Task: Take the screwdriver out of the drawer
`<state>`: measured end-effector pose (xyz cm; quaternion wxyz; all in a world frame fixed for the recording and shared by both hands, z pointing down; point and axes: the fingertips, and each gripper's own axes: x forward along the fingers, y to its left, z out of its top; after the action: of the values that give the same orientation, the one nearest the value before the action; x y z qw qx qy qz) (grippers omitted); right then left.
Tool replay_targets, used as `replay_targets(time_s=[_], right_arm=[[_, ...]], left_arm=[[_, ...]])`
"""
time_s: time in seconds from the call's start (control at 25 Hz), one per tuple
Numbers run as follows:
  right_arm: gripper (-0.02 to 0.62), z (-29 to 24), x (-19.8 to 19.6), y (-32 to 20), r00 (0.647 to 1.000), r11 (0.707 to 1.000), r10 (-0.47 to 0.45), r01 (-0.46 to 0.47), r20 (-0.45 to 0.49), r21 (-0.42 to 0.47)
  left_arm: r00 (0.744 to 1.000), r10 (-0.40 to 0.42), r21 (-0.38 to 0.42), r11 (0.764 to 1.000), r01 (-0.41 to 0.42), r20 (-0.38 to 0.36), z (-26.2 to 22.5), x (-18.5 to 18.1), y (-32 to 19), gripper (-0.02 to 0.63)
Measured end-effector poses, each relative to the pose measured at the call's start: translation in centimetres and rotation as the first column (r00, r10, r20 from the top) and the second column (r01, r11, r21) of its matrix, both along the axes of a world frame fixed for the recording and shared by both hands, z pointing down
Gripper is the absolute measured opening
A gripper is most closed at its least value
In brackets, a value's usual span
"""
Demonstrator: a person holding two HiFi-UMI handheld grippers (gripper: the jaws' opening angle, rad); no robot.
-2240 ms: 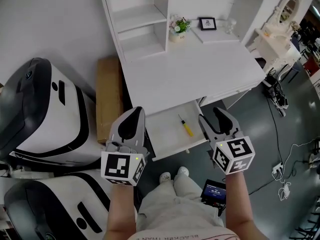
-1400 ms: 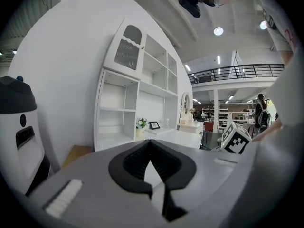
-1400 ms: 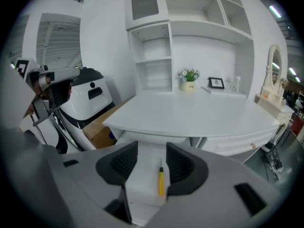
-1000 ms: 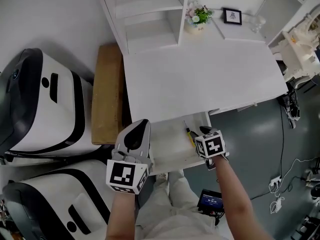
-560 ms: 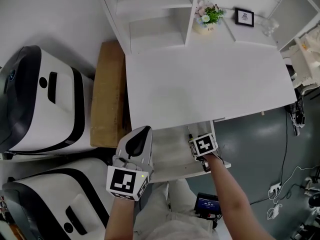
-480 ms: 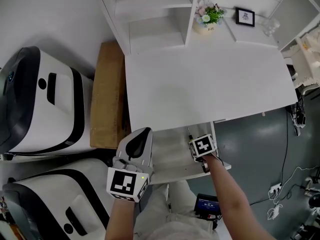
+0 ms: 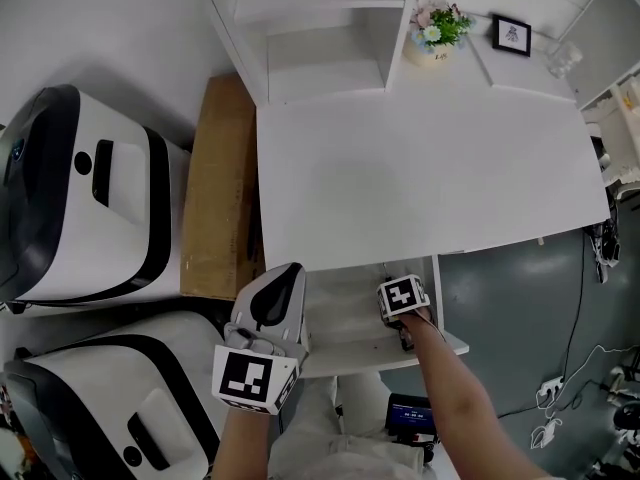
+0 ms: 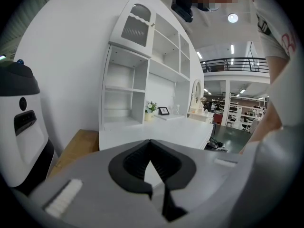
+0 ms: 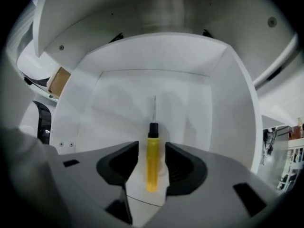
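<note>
The screwdriver (image 9: 152, 161) has a yellow handle, a black collar and a thin shaft, and lies on the floor of the open white drawer (image 9: 118, 103). My right gripper (image 9: 152, 152) points steeply down into the drawer (image 7: 375, 353). Its jaws stand either side of the handle and are closing, with a gap still showing on both sides. In the head view the right gripper (image 7: 402, 300) with its marker cube covers the screwdriver. My left gripper (image 7: 288, 271) hovers at the drawer's left front corner. Its jaws (image 8: 151, 142) are shut on nothing.
The white desk (image 7: 420, 158) with its shelf unit (image 7: 320, 18) overhangs the drawer's back. A flower pot (image 7: 437, 30) and a picture frame (image 7: 511, 34) stand on it. A brown box (image 7: 215, 188) and two white-and-black machines (image 7: 80, 198) lie to the left.
My right gripper has tipped downward and sunk into the drawer, ending astride the screwdriver's handle. The left gripper has dropped a little beside the drawer.
</note>
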<state>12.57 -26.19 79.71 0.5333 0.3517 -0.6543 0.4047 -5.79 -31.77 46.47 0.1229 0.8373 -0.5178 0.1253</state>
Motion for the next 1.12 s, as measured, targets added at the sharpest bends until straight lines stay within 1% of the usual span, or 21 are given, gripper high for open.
replay_targets(time_s=[0.08, 0.12, 0.16, 0.32, 0.36, 0.4, 0.6, 0.8, 1.12], right_arm=[[0.182, 0.8, 0.4, 0.1, 0.999, 1.0, -0.008, 0.009, -0.033, 0.009], [0.159, 1.0, 0.6, 0.1, 0.999, 1.0, -0.013, 0.013, -0.049, 0.017], [0.155, 1.2, 0.7, 0.0, 0.998, 1.0, -0.014, 0.015, -0.059, 0.024], [0.148, 1.1, 0.7, -0.1, 0.997, 0.999, -0.005, 0.008, -0.071, 0.04], [0.125, 1.1, 0.8, -0.2, 0.997, 0.999, -0.004, 0.008, -0.076, 0.042], [0.081, 1.1, 0.8, -0.3, 0.997, 0.999, -0.007, 0.011, -0.081, 0.044], [0.078, 0.9, 0.9, -0.3, 0.994, 0.998, -0.047, 0.05, -0.097, 0.036], [0.078, -0.4, 0.5, -0.4, 0.996, 0.997, -0.052, 0.056, -0.075, 0.054], [0.078, -3.6, 0.0, -0.6, 0.996, 0.993, -0.076, 0.08, -0.048, 0.089]], left_arm=[[1.0, -0.006, -0.001, 1.0, 0.006, 0.004, 0.2, -0.2, 0.0, 0.005], [1.0, -0.01, -0.003, 1.0, 0.01, 0.006, 0.2, -0.3, 0.1, 0.005], [1.0, -0.014, -0.005, 1.0, 0.014, 0.007, 0.3, -0.4, 0.2, 0.005], [1.0, -0.026, -0.011, 1.0, 0.026, 0.008, 0.6, -0.7, 0.7, 0.005], [1.0, -0.028, -0.013, 1.0, 0.028, 0.008, 0.6, -0.8, 0.8, 0.005], [1.0, -0.03, -0.014, 0.999, 0.03, 0.008, 0.6, -0.8, 0.9, 0.005], [0.999, -0.032, -0.007, 0.999, 0.032, 0.011, 0.0, -1.1, 1.4, 0.005], [0.999, -0.037, 0.012, 0.999, 0.037, 0.011, -1.0, -1.4, 1.8, 0.005], [1.0, -0.017, 0.038, 0.999, 0.017, -0.007, -2.9, -0.7, 2.8, 0.005]])
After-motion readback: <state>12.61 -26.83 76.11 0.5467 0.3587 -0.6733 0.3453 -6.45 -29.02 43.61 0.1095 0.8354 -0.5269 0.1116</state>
